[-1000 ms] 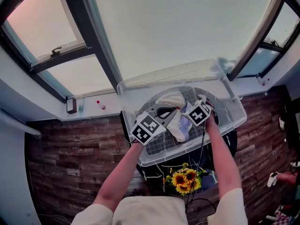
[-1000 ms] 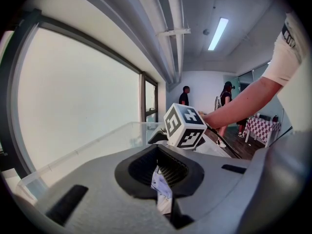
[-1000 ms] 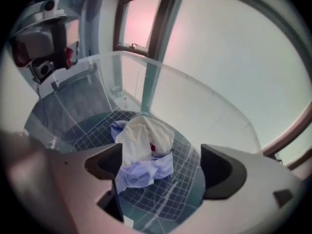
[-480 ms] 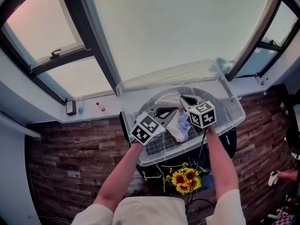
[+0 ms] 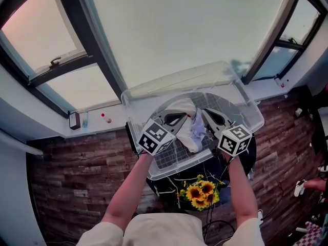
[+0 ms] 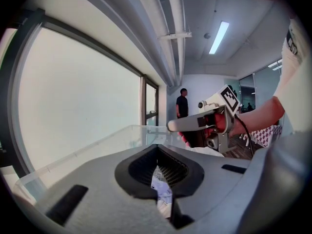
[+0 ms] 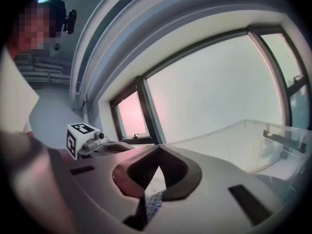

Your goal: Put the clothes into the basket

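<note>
A clear plastic basket sits below the window with clothes in it: a white piece and a light-blue checked piece. My left gripper hovers over the basket's left half with its jaws shut, tips beside the white piece. My right gripper is over the right half, also shut and holding nothing. In the left gripper view, cloth shows through the slit of the jaws, and the right gripper is ahead. In the right gripper view, checked cloth lies below the closed jaws.
The basket rests on a black stand, with sunflowers at its near side. Behind it run a window sill and dark window frames. Wood flooring surrounds the stand. A person stands far off in the room.
My right gripper has drawn back out of the basket, toward me and to the right, leaving the clothes inside. The left gripper has hardly moved.
</note>
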The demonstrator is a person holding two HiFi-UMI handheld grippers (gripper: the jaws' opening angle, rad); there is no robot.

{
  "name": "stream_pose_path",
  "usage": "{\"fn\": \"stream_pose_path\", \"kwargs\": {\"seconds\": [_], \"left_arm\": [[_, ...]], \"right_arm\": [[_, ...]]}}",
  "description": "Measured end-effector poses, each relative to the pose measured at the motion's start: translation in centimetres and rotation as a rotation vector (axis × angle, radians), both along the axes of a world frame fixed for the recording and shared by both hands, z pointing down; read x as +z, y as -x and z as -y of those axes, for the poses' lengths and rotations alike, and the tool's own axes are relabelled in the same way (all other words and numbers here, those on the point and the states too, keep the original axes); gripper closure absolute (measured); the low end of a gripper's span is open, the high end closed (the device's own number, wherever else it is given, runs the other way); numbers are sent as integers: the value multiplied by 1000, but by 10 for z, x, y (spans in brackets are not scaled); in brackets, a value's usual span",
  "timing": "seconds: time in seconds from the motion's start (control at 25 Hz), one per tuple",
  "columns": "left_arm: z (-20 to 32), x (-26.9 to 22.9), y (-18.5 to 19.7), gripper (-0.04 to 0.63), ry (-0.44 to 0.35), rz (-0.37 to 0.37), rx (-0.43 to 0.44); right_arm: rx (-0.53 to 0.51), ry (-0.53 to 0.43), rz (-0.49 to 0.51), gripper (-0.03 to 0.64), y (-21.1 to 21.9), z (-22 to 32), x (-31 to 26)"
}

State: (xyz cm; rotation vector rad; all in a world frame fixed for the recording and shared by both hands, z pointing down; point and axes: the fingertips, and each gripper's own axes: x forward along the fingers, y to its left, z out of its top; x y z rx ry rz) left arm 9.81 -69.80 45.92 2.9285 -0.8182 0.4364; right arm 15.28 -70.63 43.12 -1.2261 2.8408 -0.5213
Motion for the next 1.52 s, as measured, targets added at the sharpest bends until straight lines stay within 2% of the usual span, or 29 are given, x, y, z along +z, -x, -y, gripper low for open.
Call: {"fn": "stream_pose_path", "kwargs": {"seconds": [0.36, 0.68, 1.52], "left_arm": [[-1, -6, -2, 581, -3, -7, 11], [-1, -15, -2, 581, -20, -17, 6], [-1, -19, 2, 581, -26, -24, 5]], "right_arm": [[-26, 16, 5, 600, -6, -16, -8], [-49, 62, -84, 600, 4, -12, 5], [-95, 79, -155, 601, 24, -11, 13]]}}
